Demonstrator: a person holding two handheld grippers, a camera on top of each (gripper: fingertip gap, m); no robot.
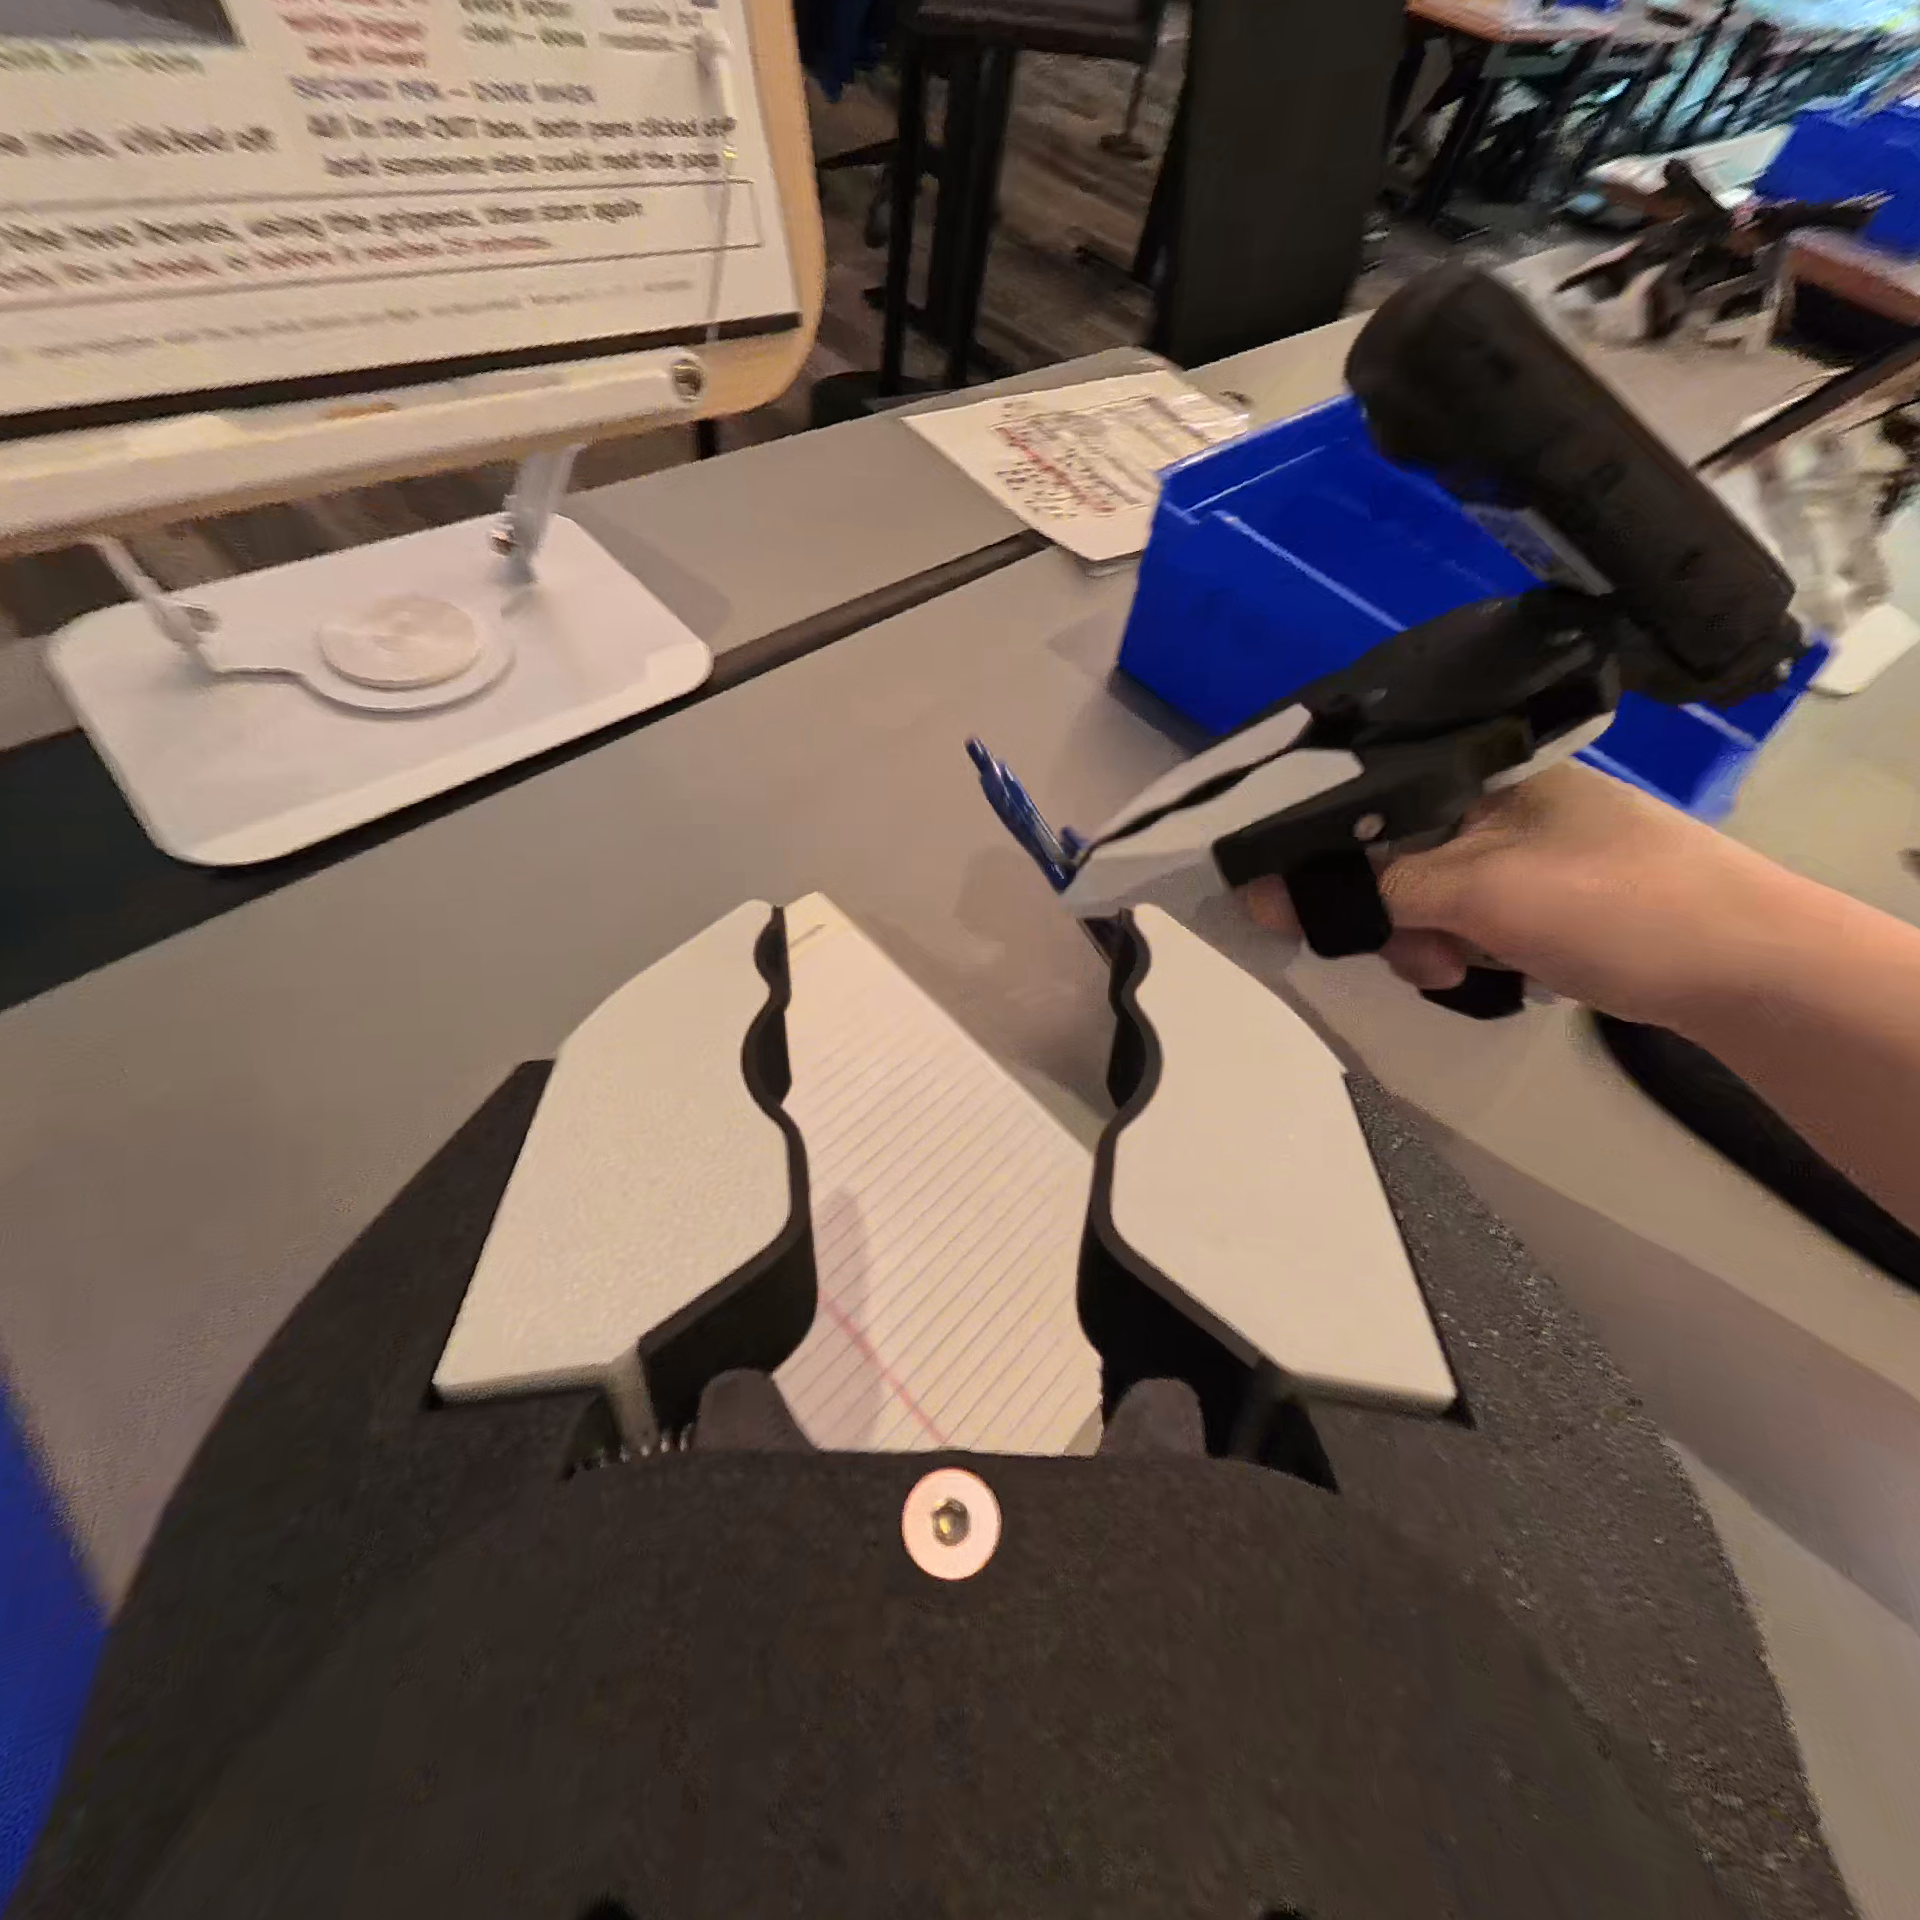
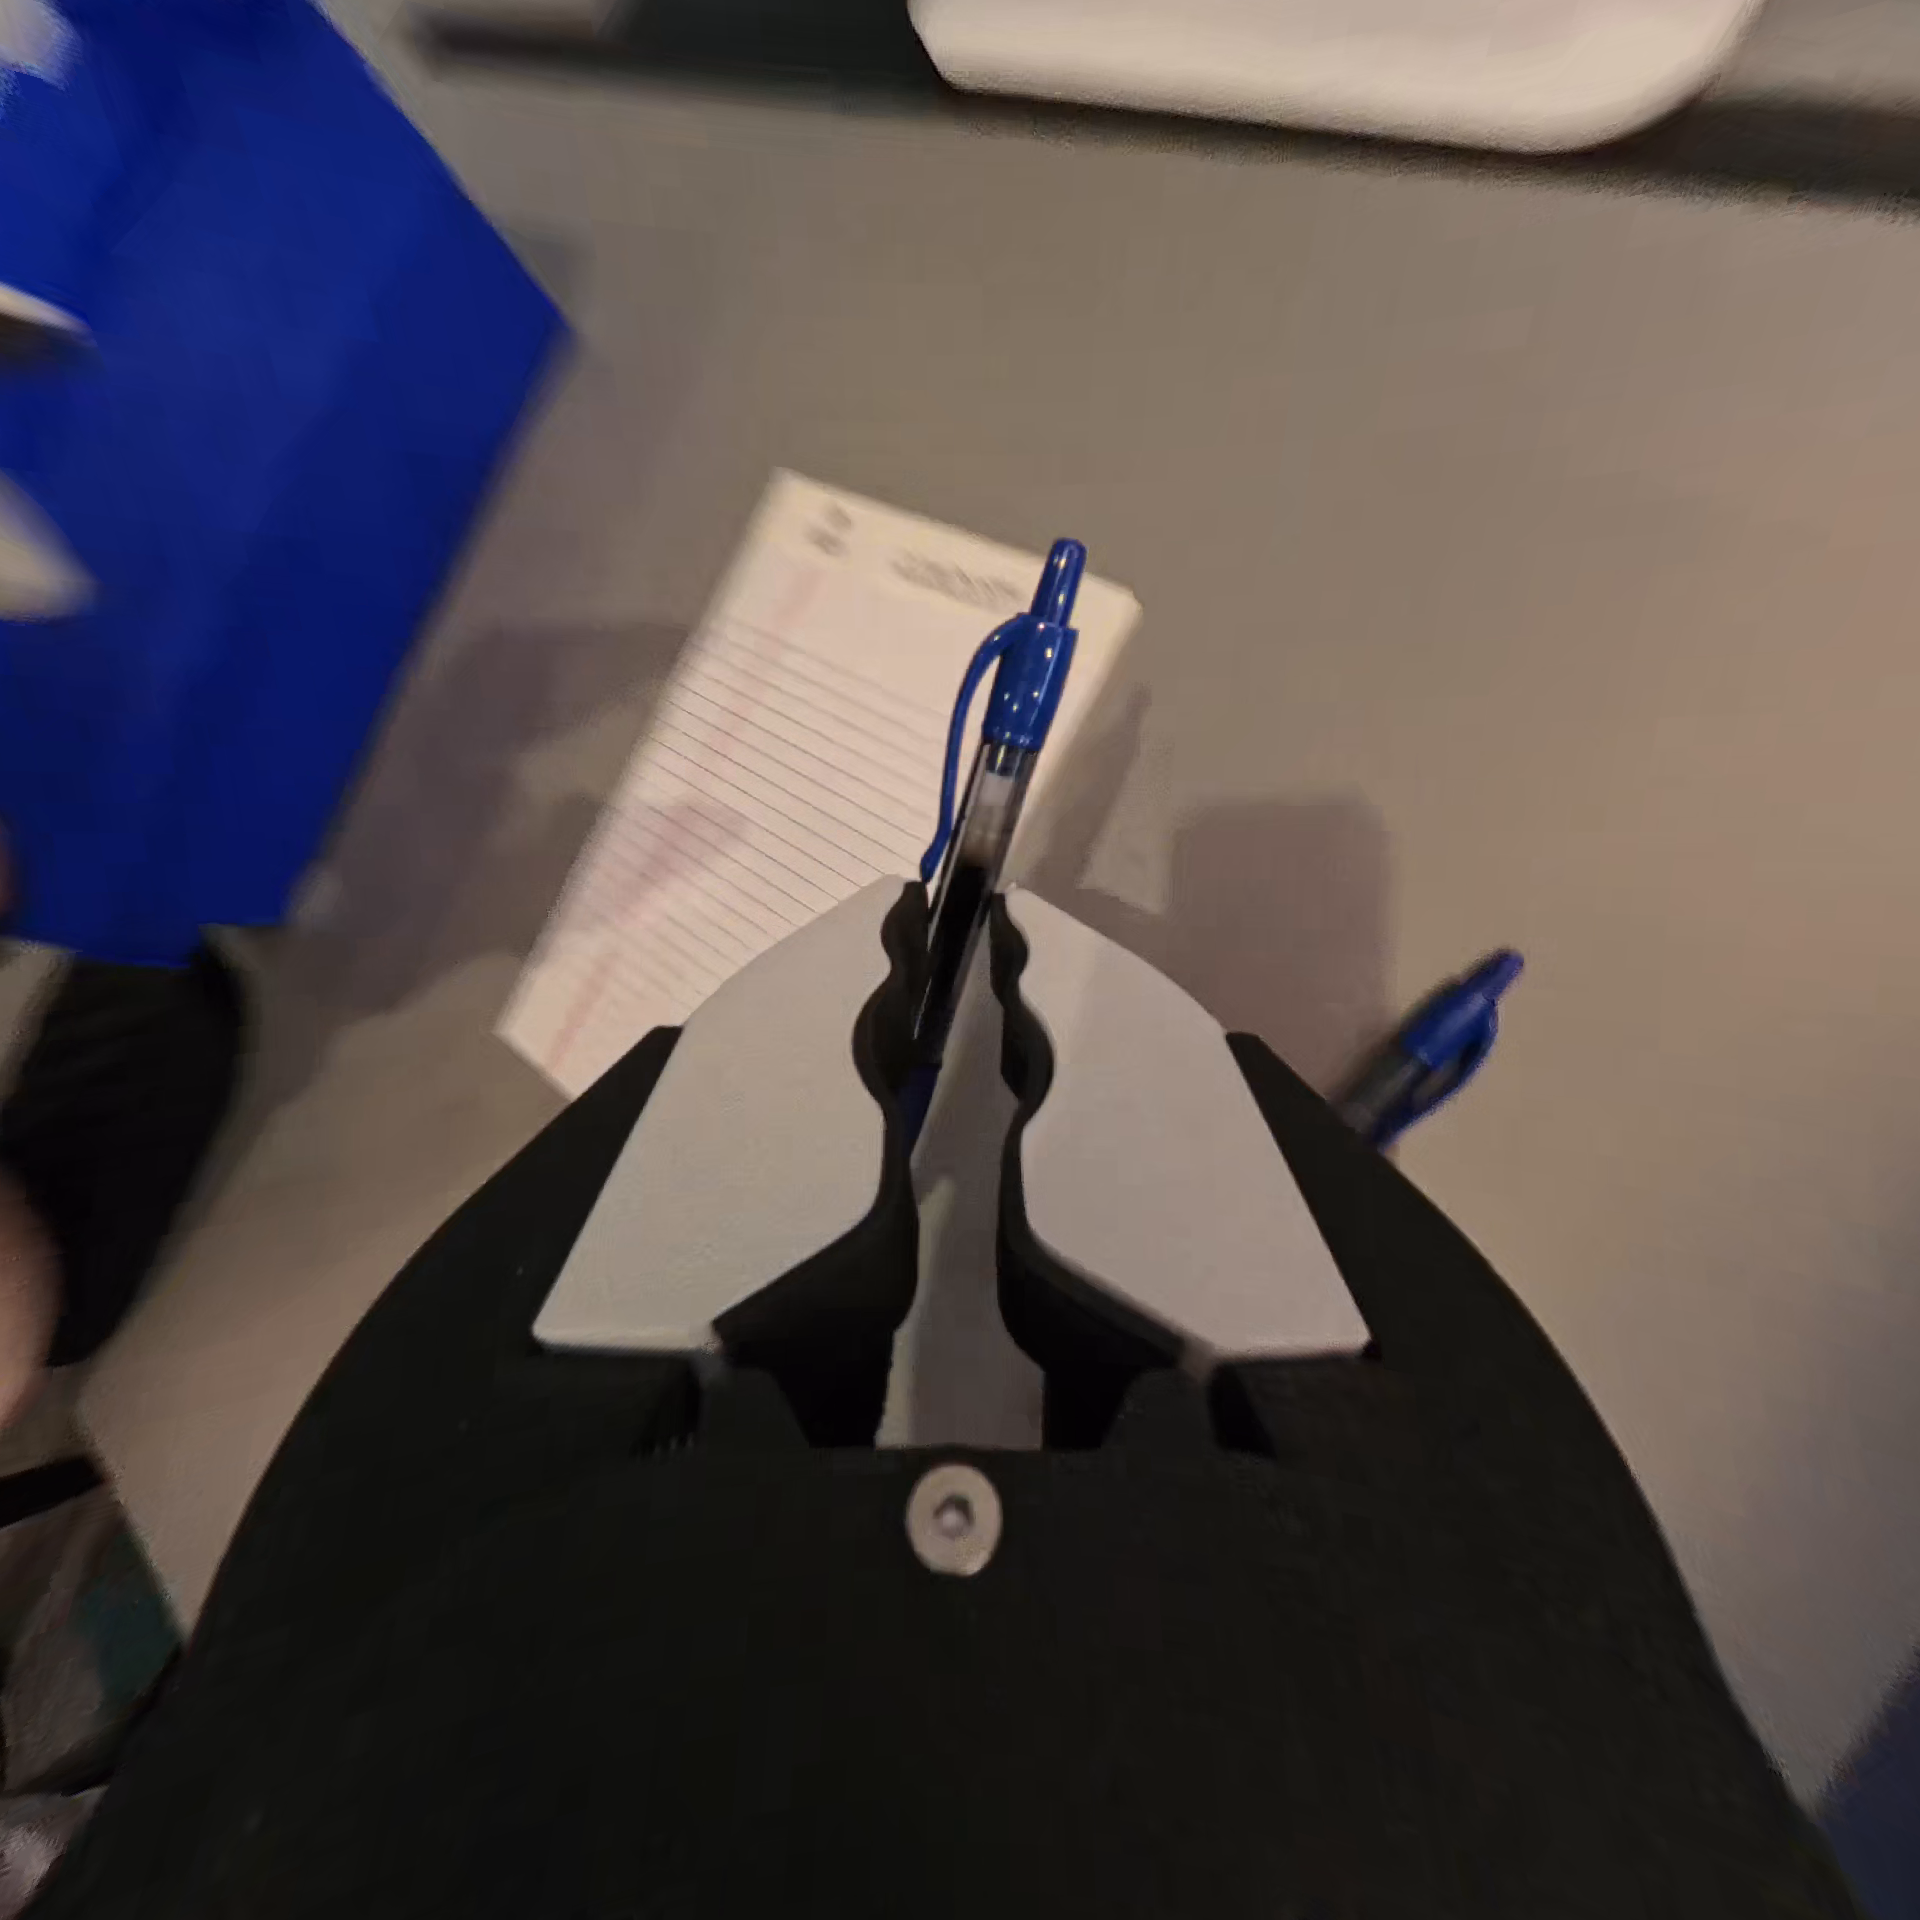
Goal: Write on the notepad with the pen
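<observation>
Our right tool [image 2: 951, 899] grips the blue pen [image 2: 1013, 727] above the notepad [image 2: 790, 748], left tool [image 1: 951, 914] open; next, lower its tip to paper.

The pen [image 2: 1003, 758] is a click type with a clear barrel, dark ink inside, and a blue clip and push button. It stands clamped between the tips of the right gripper [image 2: 951, 899], button end pointing forward and away from the tool, the writing end hidden back between the fingers. Seen from the left gripper [image 1: 951, 914], it tilts up and to the left out of the right gripper's tips.

The notepad [image 1: 914, 1174] is white, ruled with fine lines and a red margin line. It lies flat on the grey surface, directly below the left gripper's spread fingers, and just ahead of and below the right gripper's tips. Its page looks blank, though the view is blurred.
</observation>
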